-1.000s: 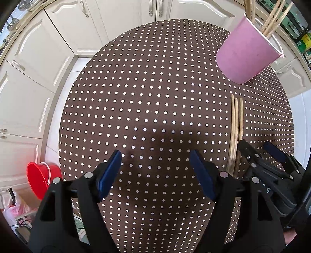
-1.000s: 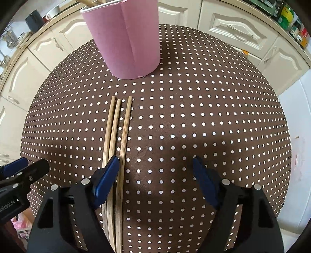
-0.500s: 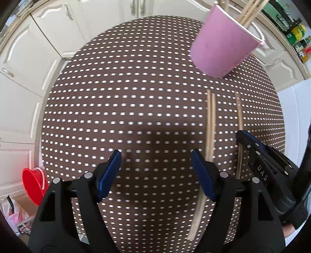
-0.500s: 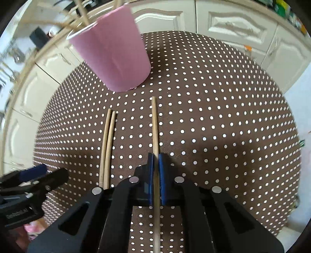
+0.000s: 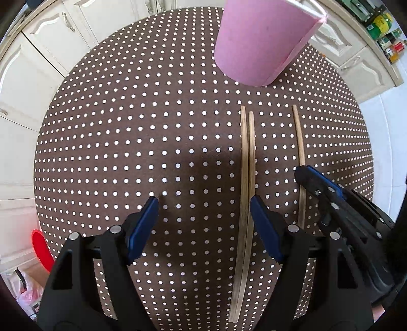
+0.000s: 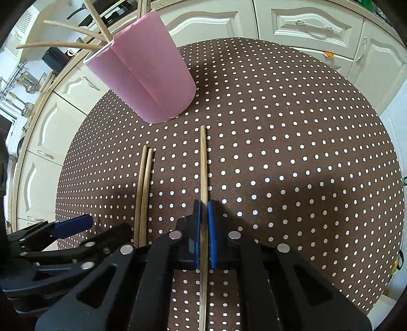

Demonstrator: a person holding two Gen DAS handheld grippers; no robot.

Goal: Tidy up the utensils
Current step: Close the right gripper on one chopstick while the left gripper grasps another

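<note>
Left gripper (image 5: 203,224): pointed straight down, blue pads held wide apart, nothing gripped between them. Right gripper (image 6: 204,229): angled steeply downward, blue pads clamped on a single chopstick (image 6: 203,165).

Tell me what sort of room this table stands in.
Most likely a home kitchen. Cream cabinets with metal handles run round the table, ladles and whisks hang at the far left, and bottles crowd a shelf. A pink cup holds chopsticks.
</note>
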